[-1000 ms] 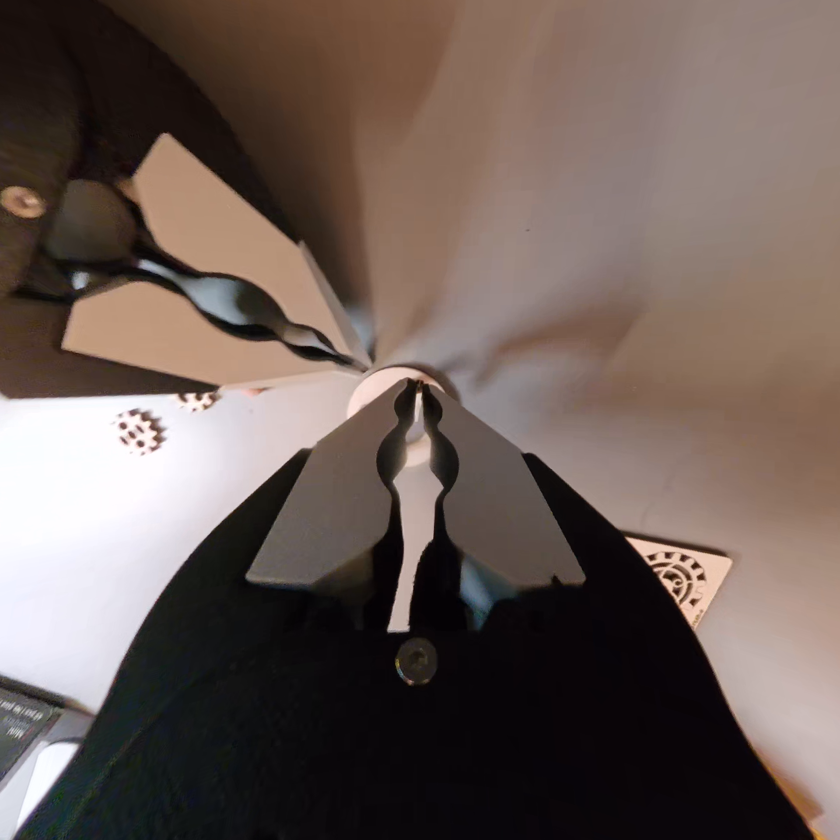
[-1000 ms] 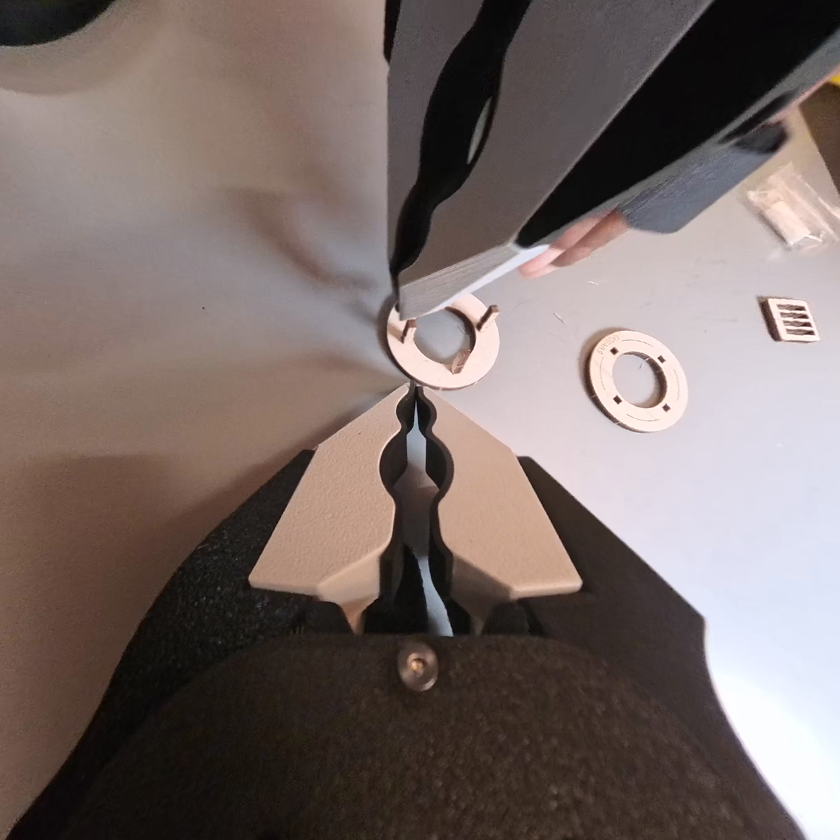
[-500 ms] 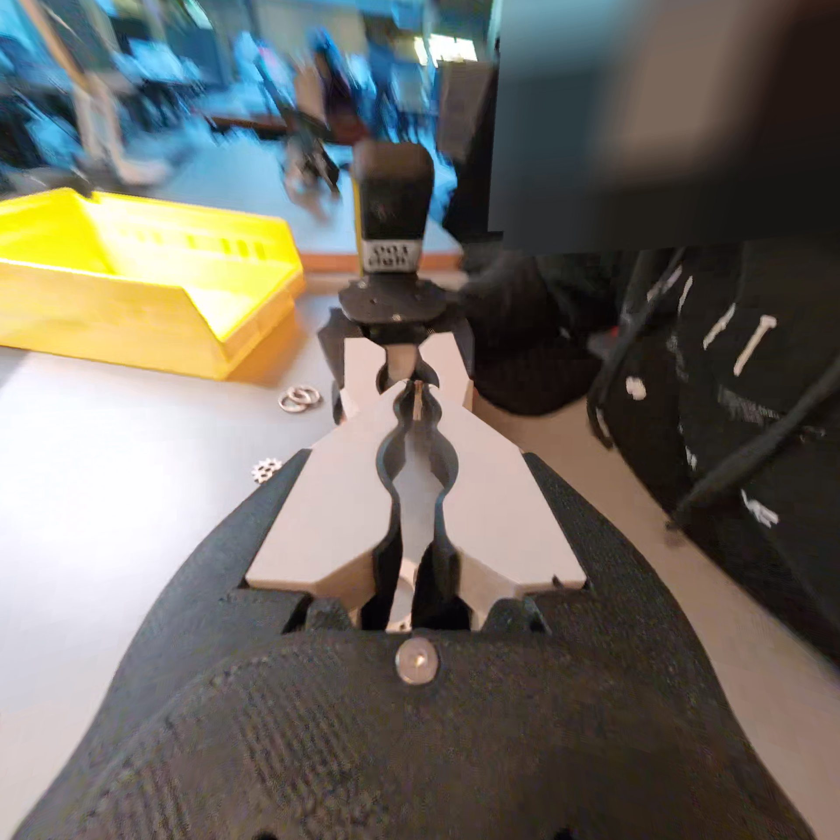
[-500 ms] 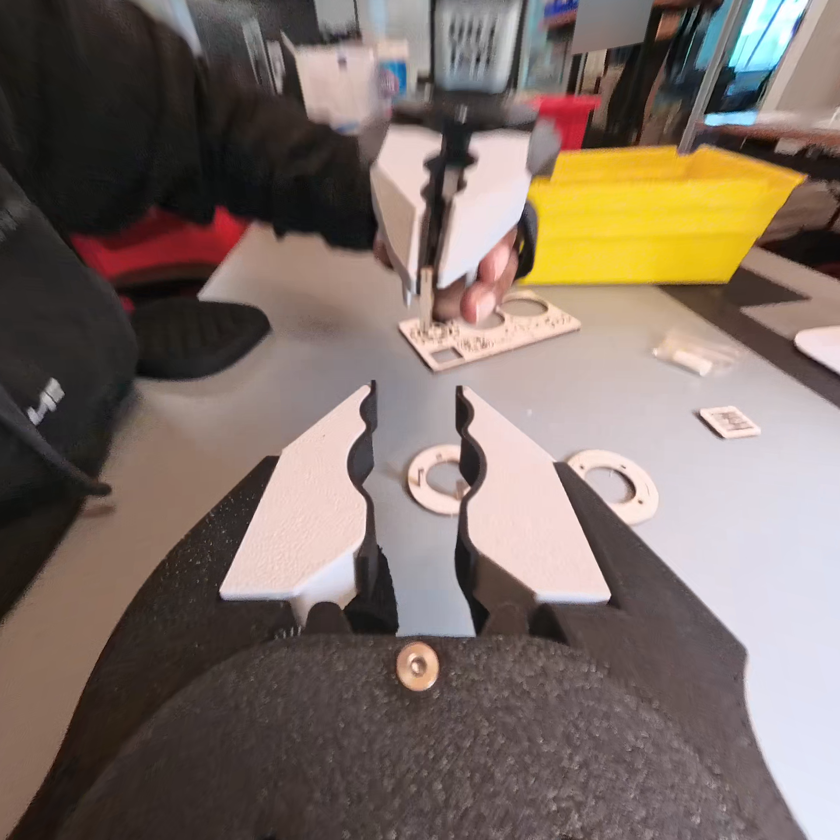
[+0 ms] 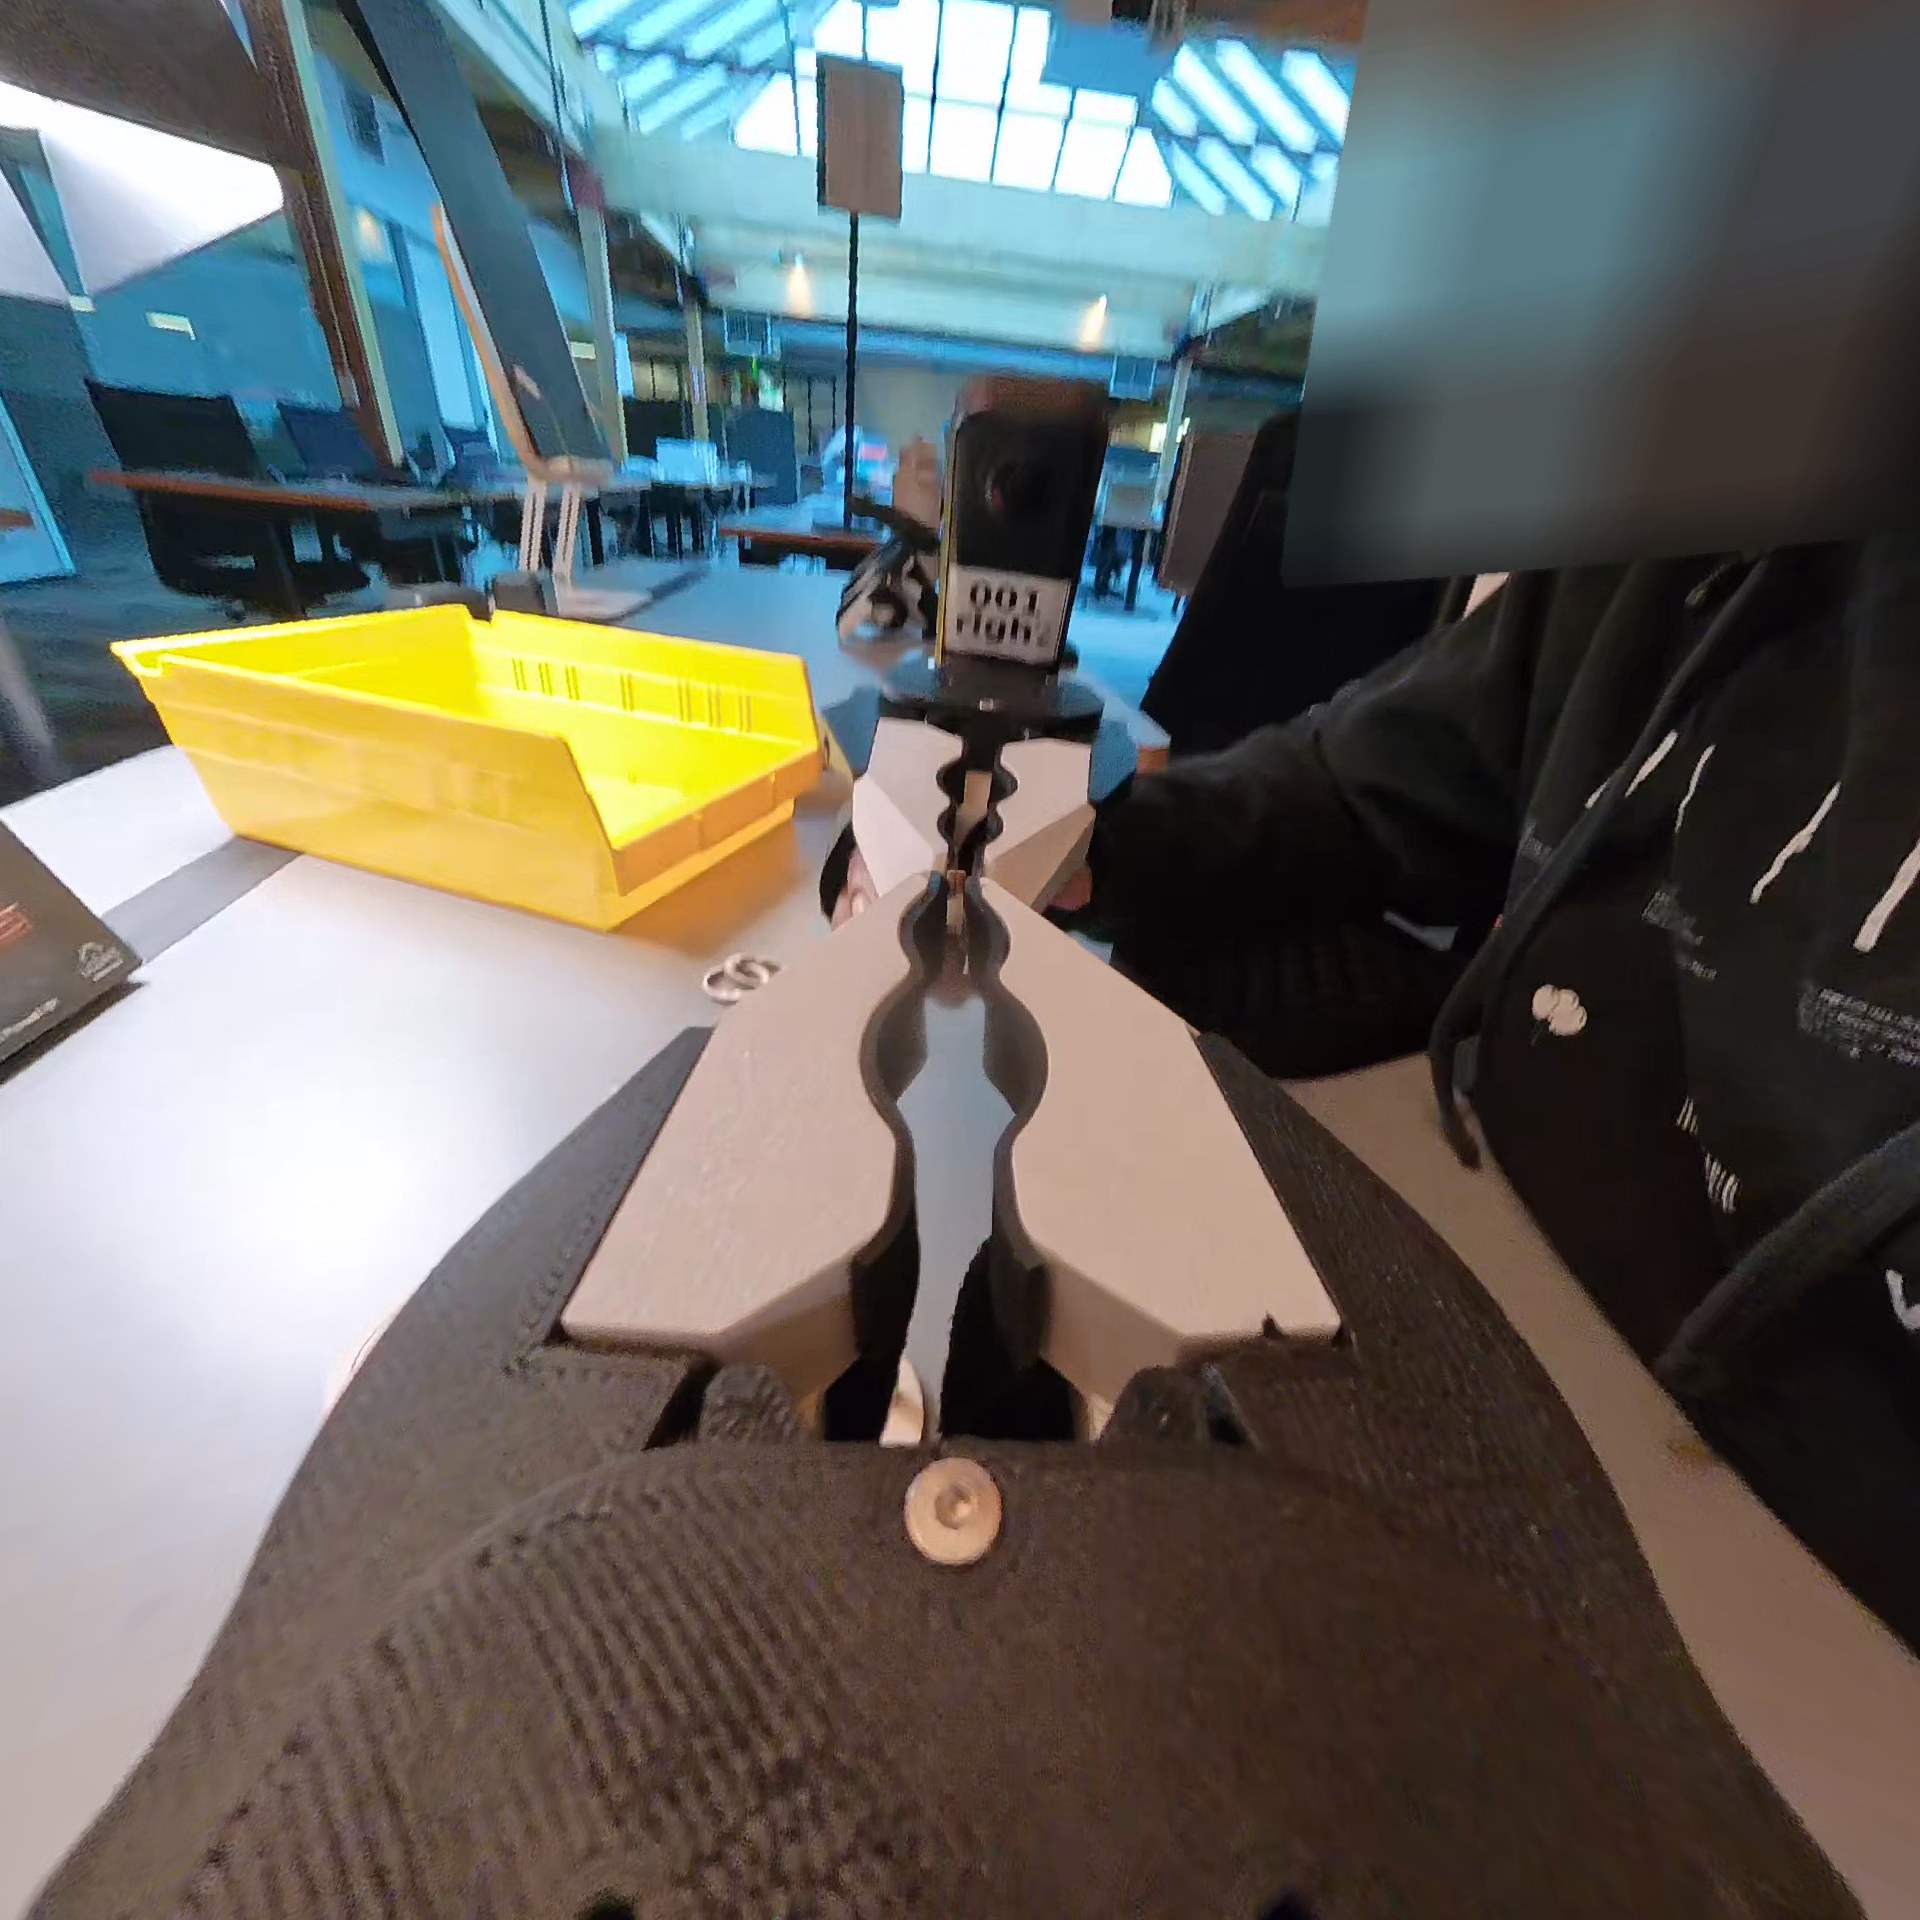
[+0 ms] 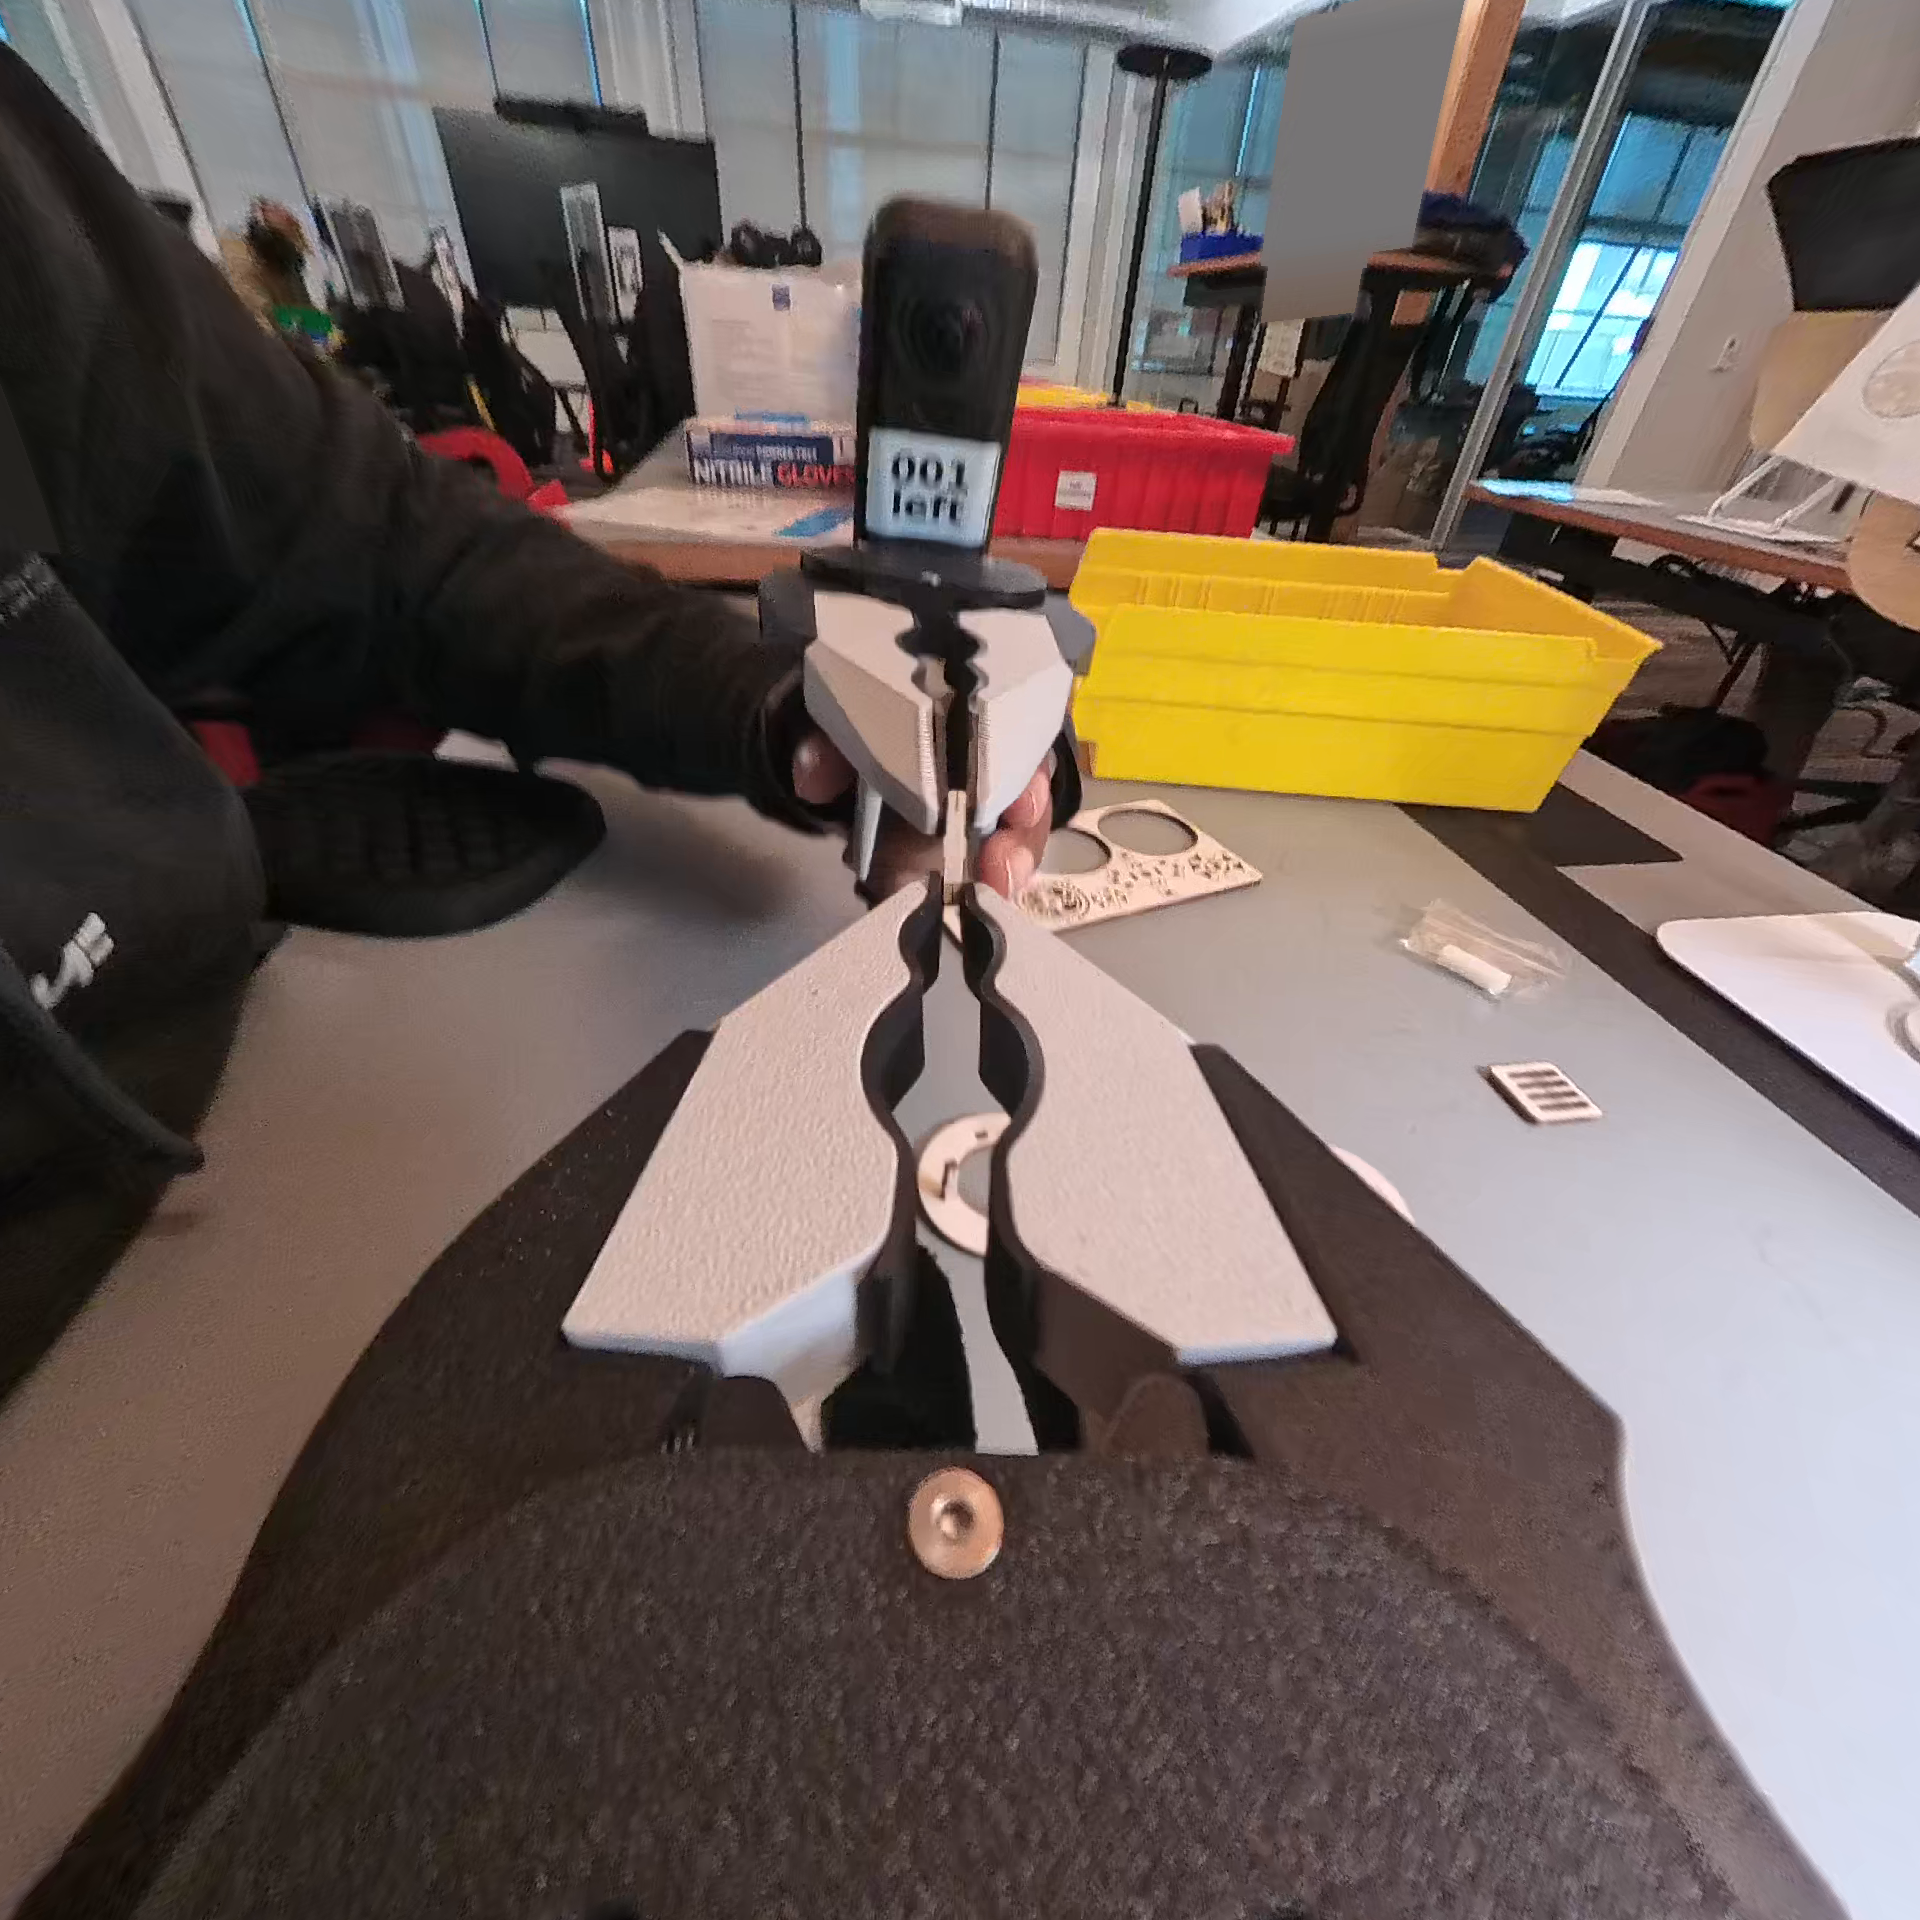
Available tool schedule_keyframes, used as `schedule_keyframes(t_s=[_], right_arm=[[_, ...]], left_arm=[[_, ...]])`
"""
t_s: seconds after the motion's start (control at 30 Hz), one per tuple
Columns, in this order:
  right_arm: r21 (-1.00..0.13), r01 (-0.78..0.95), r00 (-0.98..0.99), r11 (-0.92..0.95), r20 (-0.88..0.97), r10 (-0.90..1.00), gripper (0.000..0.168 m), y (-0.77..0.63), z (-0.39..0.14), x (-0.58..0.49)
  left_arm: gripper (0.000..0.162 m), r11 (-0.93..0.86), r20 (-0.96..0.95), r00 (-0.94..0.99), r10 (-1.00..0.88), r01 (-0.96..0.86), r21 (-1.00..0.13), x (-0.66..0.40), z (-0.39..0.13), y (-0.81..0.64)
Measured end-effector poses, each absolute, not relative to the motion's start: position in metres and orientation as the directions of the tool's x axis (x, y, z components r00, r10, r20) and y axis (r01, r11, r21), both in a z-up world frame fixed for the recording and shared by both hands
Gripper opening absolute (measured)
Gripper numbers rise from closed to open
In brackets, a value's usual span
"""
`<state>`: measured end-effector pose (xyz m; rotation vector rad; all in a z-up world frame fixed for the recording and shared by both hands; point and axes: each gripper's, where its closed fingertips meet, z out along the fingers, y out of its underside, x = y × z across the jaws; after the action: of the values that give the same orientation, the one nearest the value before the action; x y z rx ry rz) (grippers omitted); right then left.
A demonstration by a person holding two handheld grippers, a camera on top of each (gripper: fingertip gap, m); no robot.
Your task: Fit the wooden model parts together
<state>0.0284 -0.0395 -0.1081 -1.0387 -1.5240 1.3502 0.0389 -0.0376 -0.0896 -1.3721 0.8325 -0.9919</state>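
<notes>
My left gripper [image 5: 954, 891] is shut on a small thin wooden piece [image 5: 954, 902] and holds it level above the grey table [image 5: 312, 1091]. My right gripper [image 6: 954, 888] faces it tip to tip, and its jaws are closed on the other end of the same wooden piece [image 6: 954, 831]. Each gripper shows in the other's view: the right one in the left wrist view [image 5: 966, 831], the left one in the right wrist view [image 6: 951, 800]. A wooden ring with upright tabs [image 6: 961, 1184] lies on the table below my right gripper.
A yellow bin [image 6: 1340, 686] stands at the back. A wooden sheet with cutouts [image 6: 1132, 873], a plastic bag of parts [image 6: 1475, 956], a small slotted wooden piece [image 6: 1545, 1091] and a white tray [image 6: 1808, 977] lie to the right. Small metal rings [image 5: 740, 977] lie near the bin. My two grippers' fingertips are within a few centimetres of each other.
Both grippers rose from pointing down at the tabbed ring to level, facing each other. The right gripper was open half a second ago and has closed on the wooden piece.
</notes>
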Motion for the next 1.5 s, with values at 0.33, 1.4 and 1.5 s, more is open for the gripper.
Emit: schedule_keyframes(t_s=[0.33, 1.4, 1.5], right_arm=[[-0.910, 0.293, -0.342, 0.292, 0.185, 0.921, 0.000, -0.042, -0.155, 0.028], [-0.931, 0.284, -0.367, 0.229, 0.116, 0.923, 0.000, -0.048, -0.157, 0.025], [-0.935, 0.274, -0.358, 0.225, 0.118, 0.926, 0.000, -0.047, -0.157, 0.024]], left_arm=[[0.004, -0.172, -0.012, 0.373, -0.928, -0.456, -0.873, 0.032, -0.144, -0.047], [0.002, -0.156, -0.040, 0.325, -0.945, -0.552, -0.819, 0.037, -0.144, -0.047], [0.001, -0.134, -0.076, 0.312, -0.947, -0.599, -0.790, 0.035, -0.145, -0.047]])
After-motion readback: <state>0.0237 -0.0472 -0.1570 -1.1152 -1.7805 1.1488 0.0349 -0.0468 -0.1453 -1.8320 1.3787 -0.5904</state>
